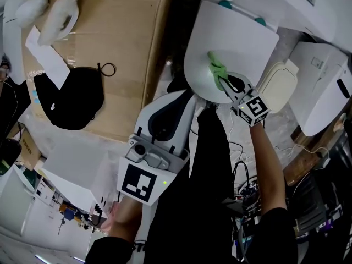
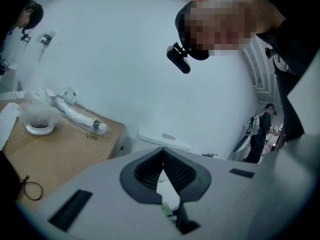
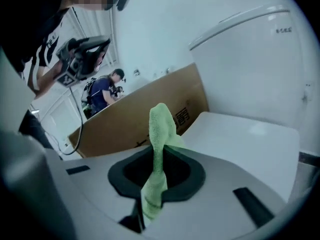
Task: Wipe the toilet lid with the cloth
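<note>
At toilet lid point(image 1: 234, 34) | R tongs point(image 1: 221, 82) clamp green cloth point(image 1: 215, 67) | L tongs point(image 2: 163, 155) closed, empty

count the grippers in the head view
2. The left gripper is low at centre, beside the cardboard, holding nothing. The right gripper is over the toilet lid, shut on the green cloth. None seem hidden.

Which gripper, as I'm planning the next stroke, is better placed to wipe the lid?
Right. The right gripper is shut on the green cloth over the toilet lid; the left gripper hangs back, jaws together, empty.
</note>
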Demonstrator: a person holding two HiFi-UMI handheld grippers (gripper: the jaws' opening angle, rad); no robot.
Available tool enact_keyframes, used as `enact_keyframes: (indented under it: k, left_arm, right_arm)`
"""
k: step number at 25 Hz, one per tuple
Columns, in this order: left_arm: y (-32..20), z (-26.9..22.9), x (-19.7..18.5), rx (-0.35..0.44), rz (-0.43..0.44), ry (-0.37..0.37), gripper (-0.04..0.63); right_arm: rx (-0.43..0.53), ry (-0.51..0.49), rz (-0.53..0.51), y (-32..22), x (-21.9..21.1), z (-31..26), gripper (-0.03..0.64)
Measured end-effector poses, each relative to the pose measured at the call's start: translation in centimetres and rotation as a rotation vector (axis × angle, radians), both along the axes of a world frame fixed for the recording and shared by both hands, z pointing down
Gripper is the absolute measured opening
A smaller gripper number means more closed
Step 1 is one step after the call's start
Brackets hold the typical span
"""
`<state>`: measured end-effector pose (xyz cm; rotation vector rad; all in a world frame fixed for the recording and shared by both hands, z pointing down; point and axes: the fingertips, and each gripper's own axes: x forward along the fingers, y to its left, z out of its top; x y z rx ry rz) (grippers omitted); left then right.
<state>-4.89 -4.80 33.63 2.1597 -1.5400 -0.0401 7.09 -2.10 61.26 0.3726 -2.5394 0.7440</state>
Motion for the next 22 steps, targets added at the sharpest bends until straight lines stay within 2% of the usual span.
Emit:
enact_keyframes:
  k: [7, 9, 12, 14, 16, 19, 22]
  left_arm:
    - [-0.8, 0.2, 0.6, -0.007, 0.030, 0.015, -0.002]
    - [-1.1, 0.3, 0.6, -0.011, 0.035, 0.014, -0.002]
    - [-1.6, 0.6, 0.4, -0.012, 0.036, 0.009, -0.002]
    - [-1.9, 0.7, 0.3, -0.014, 0.035, 0.008, -0.002]
    - [-2.1, 0.9, 0.0, -0.017, 0.030, 0.004, -0.002]
    - [-2.5, 1.1, -0.2, -0.021, 0.020, 0.003, -0.002]
    - [-2.6, 1.4, -0.4, -0.025, 0.018, 0.007, -0.002]
  right_arm:
    - [0.141, -0.021, 0.388, -12.8, 5.3, -3.7, 0.051]
    - [0.202, 0.034, 0.470, -16.0, 7.3, -3.9, 0.051]
    - [0.303, 0.195, 0.563, -19.7, 10.3, -2.9, 0.051]
    - [0.322, 0.306, 0.589, -21.1, 11.6, -0.9, 0.051]
    - [0.277, 0.375, 0.581, -21.3, 12.0, 2.1, 0.051]
    - [0.180, 0.434, 0.539, -20.6, 11.6, 6.6, 0.051]
    - [0.118, 0.451, 0.521, -19.9, 10.6, 9.1, 0.051]
